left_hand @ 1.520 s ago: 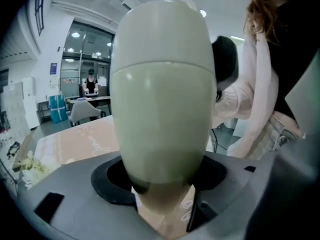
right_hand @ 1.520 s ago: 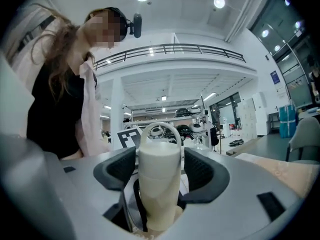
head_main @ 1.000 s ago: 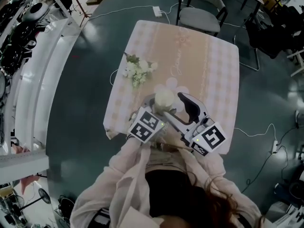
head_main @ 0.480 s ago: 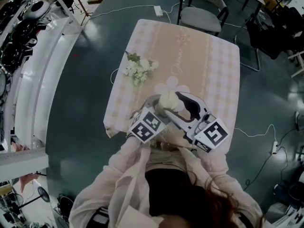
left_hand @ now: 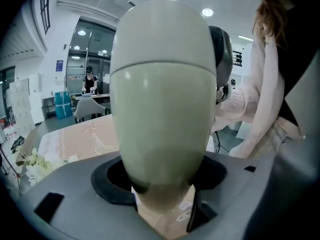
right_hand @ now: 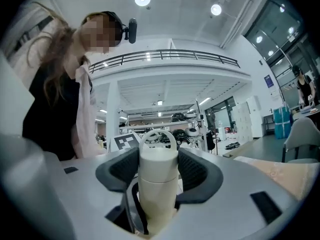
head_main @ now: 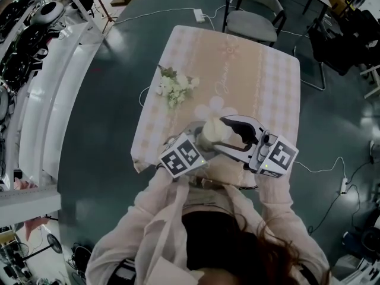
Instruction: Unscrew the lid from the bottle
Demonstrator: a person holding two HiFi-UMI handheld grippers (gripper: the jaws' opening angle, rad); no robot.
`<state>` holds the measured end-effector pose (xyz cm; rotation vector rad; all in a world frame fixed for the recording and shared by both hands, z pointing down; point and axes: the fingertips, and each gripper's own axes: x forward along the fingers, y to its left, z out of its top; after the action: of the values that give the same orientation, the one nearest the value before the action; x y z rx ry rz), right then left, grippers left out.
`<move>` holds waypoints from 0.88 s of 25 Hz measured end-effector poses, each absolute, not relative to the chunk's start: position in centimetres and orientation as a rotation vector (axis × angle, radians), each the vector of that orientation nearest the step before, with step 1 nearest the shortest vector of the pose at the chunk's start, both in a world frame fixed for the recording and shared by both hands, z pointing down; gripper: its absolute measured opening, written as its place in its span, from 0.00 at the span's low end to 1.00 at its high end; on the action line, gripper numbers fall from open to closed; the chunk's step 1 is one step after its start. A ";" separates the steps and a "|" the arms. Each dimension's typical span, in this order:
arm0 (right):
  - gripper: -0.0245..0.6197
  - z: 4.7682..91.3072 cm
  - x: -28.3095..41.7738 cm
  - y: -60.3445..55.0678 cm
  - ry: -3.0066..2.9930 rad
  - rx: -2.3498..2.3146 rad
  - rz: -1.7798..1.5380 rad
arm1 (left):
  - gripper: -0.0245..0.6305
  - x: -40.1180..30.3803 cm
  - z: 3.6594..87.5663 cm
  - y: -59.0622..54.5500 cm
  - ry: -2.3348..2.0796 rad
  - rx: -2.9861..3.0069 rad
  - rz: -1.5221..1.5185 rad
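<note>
Showing an early stage: over the surface (head_main: 267, 82), the bottle (head_main: 211, 129) is pinched by the fingers of the left gripper (left_hand: 162, 179). Its lid (right_hand: 158, 163), still seated, is clasped by the fingers of the right gripper (right_hand: 158, 170), which have just been closing; the unscrewing seems to lie wholly ahead.

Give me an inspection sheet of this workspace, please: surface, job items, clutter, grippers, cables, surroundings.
Surface: table under a checked cloth.
Job's things: pale bottle between both grippers, lid on.
Clutter: bunch of white flowers on the cloth.
Grippers: left gripper shut on the bottle; right gripper, its fingers have just been closing and now press the lid.
Cables: white cable and power strip on the floor beyond the table.
Surroundings: grey chair at the far end.
</note>
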<state>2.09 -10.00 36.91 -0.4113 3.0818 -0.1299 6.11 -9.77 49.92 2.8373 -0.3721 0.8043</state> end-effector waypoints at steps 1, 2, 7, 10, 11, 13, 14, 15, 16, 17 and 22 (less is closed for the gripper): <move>0.45 36.9 2.1 -10.0 3.082 -0.397 -0.136 | 0.52 6.1 49.9 -9.7 -0.365 2.837 0.808; 0.45 36.9 2.1 -10.0 3.081 -0.396 -0.145 | 0.52 6.0 50.0 -9.7 -0.368 2.834 0.812; 0.46 36.8 2.0 -10.5 3.051 -0.521 -0.163 | 0.52 5.3 50.7 -10.4 -0.454 2.767 0.811; 0.53 36.8 1.8 -10.3 3.033 -0.606 -0.164 | 0.52 5.0 50.6 -11.3 -0.530 2.744 0.790; 0.53 36.8 1.7 -10.4 3.025 -0.650 -0.158 | 0.52 4.9 50.6 -11.5 -0.552 2.734 0.784; 0.53 36.9 1.7 -10.5 3.009 -0.744 -0.152 | 0.52 4.9 50.5 -11.9 -0.579 2.719 0.778; 0.53 37.0 1.6 -10.6 3.002 -0.786 -0.156 | 0.52 4.9 50.5 -12.0 -0.583 2.718 0.779; 0.53 37.2 1.5 -10.7 2.993 -0.822 -0.166 | 0.52 4.9 50.5 -12.1 -0.583 2.719 0.783; 0.53 37.3 1.5 -10.8 2.982 -0.855 -0.178 | 0.52 5.0 50.5 -12.0 -0.583 2.720 0.789; 0.52 37.4 1.5 -11.0 2.971 -0.886 -0.189 | 0.52 5.0 50.6 -12.0 -0.584 2.721 0.797; 0.46 37.9 1.6 -11.6 2.958 -0.996 -0.184 | 0.52 5.2 51.4 -11.7 -0.581 2.708 0.835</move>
<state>1.62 -11.60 37.85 -0.9962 2.9584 -0.1840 5.22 -11.70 51.40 2.7075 -0.5808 0.8349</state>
